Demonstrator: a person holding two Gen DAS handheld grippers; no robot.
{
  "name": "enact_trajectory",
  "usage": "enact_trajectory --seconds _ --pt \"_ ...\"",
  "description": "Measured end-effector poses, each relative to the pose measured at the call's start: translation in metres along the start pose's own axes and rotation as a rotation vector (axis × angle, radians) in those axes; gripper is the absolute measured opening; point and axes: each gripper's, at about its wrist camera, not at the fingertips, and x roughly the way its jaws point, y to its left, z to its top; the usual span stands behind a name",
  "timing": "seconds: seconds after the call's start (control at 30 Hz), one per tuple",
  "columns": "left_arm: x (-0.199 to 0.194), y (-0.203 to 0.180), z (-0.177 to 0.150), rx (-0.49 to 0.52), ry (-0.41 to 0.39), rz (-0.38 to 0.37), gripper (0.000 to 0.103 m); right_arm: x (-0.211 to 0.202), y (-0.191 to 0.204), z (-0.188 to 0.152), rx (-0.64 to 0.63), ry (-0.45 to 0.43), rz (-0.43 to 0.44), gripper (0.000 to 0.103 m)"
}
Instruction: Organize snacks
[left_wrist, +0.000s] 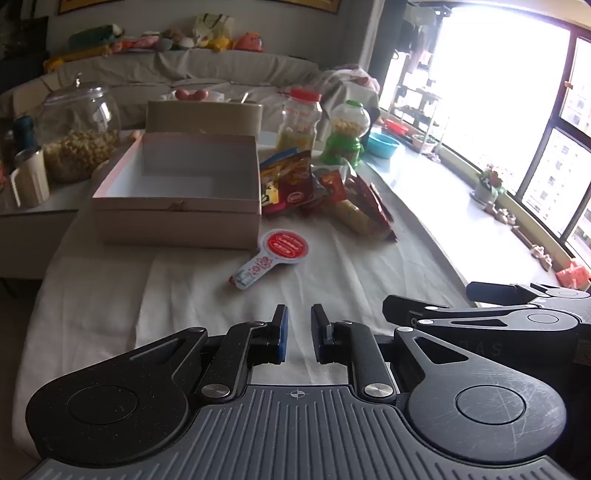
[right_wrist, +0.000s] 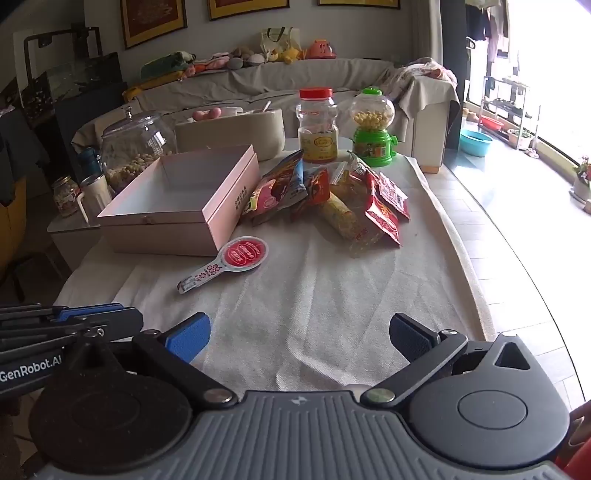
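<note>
— Two grippers over the white cloth, is that right?

— Yes. The left gripper has its blue pads nearly together with only a narrow slit of cloth showing between them, nothing grasped. The right gripper is spread wide, also with nothing between its pads.

— How many boxes?

— One open pink box, bare inside, on the left side of the cloth. A second, beige container stands just behind it.

— And the snacks?

— One loose heap of snack packets just right of the box. I cannot count them exactly, since they overlap; several are red, one long one is yellow. The nearest packet leans against the box's right wall.

— Anything apart from the heap?

— One round red-and-white paddle-shaped packet lying flat in front of the box's near corner.

— Jars?

— One red-lidded plastic jar and one green candy dispenser behind the heap, side by side. One big glass jar sits left of the box, off the cloth.
</note>
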Motion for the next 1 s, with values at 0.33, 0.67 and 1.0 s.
enact_trajectory --seconds 0.33,0.67,1.0 --pt "0.001 0.001 0.0 -0.004 0.002 -0.001 0.018 -0.001 -0.002 0.001 0.003 -0.008 -0.001 0.103" --pt "-0.001 0.004 0.001 -0.018 0.004 0.002 0.018 -0.001 -0.001 0.0 0.006 -0.01 -0.001 0.103" --pt "0.005 0.009 0.0 -0.035 0.022 0.0 0.018 0.002 -0.001 0.0 0.002 0.01 -0.013 0.103"
